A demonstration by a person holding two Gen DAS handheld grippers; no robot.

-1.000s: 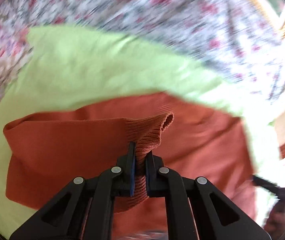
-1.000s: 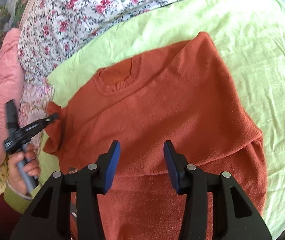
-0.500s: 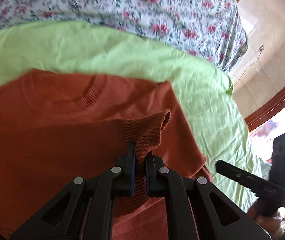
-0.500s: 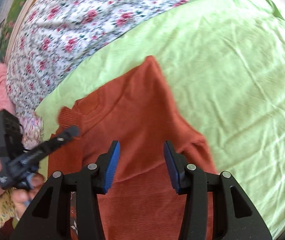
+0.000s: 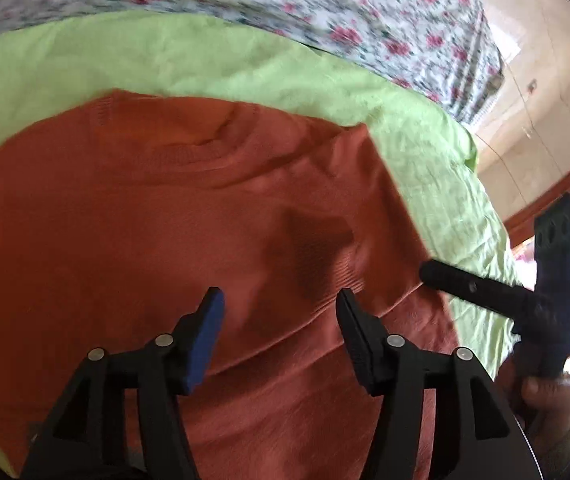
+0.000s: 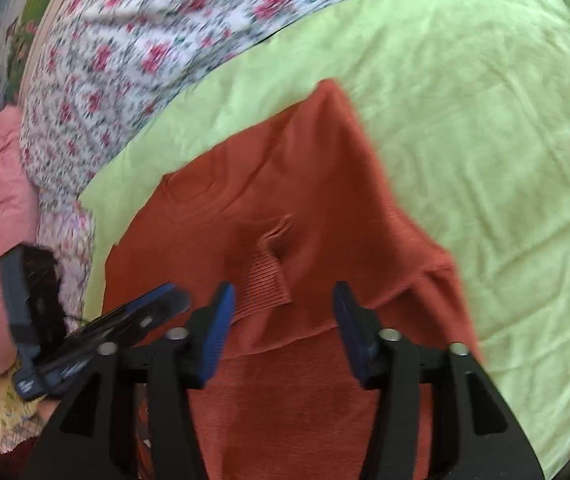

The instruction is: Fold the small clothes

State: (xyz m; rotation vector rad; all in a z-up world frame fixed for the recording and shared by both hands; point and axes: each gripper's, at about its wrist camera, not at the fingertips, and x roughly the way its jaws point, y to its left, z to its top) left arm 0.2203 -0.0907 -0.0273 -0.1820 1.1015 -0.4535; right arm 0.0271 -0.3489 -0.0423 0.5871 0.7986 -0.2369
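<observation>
A rust-orange sweater [image 5: 165, 220] lies flat on a light green cloth [image 5: 205, 52], its sleeves folded in over the body. My left gripper [image 5: 279, 300] hovers over the sweater with its jaws opening. Nothing is pressed between its pads, and the ribbed sleeve cuff [image 5: 341, 276] lies loose on the sweater just beyond the right fingertip. My right gripper [image 6: 283, 292] also hangs above the sweater [image 6: 325, 200], jaws opening and holding nothing, with the cuff [image 6: 265, 276] below them. Each gripper shows in the other's view: the right gripper [image 5: 437, 276] and the left gripper [image 6: 165, 300].
A floral bedsheet [image 6: 125, 60] covers the bed beyond the green cloth [image 6: 485, 140]. A pink quilt [image 6: 1, 208] is bunched at the left. The bed's right edge drops to a pale tiled floor [image 5: 545, 100] with a wooden frame [image 5: 557, 200]. A hand [image 5: 545, 396] grips the right tool.
The left gripper carried the cuff across the sweater, then let go; the cuff now lies on the body. The right gripper's jaws have widened and it shifted slightly.
</observation>
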